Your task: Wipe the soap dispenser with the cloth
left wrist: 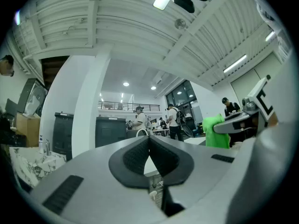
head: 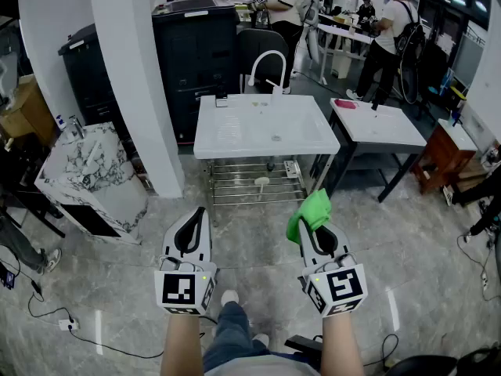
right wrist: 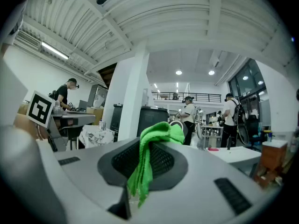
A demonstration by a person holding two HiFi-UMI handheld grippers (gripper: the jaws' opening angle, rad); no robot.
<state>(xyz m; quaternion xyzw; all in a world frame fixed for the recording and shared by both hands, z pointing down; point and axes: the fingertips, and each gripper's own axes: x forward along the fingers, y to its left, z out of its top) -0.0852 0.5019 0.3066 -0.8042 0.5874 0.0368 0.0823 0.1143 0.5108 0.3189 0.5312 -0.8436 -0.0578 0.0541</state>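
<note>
My right gripper (head: 315, 224) is shut on a bright green cloth (head: 310, 212), which bunches above the jaw tips and hangs down between the pads (right wrist: 148, 164). My left gripper (head: 194, 219) is shut with nothing in it, its dark pads (left wrist: 140, 155) meeting at the tip. Both are held level above the floor, well short of the white sink table (head: 235, 135) with its curved faucet (head: 266, 63). A small dark item (head: 221, 99) stands at the sink's back left corner; I cannot tell what it is. The cloth (left wrist: 215, 132) also shows at the right of the left gripper view.
A white pillar (head: 133, 77) and a marble-patterned cabinet (head: 90, 171) stand left of the sink. A wire rack (head: 250, 180) sits under it. To the right is a white table (head: 376, 128) with a pink item (head: 344, 104), and a wooden stool (head: 440, 155). People stand behind. Cables (head: 47, 316) lie on the floor.
</note>
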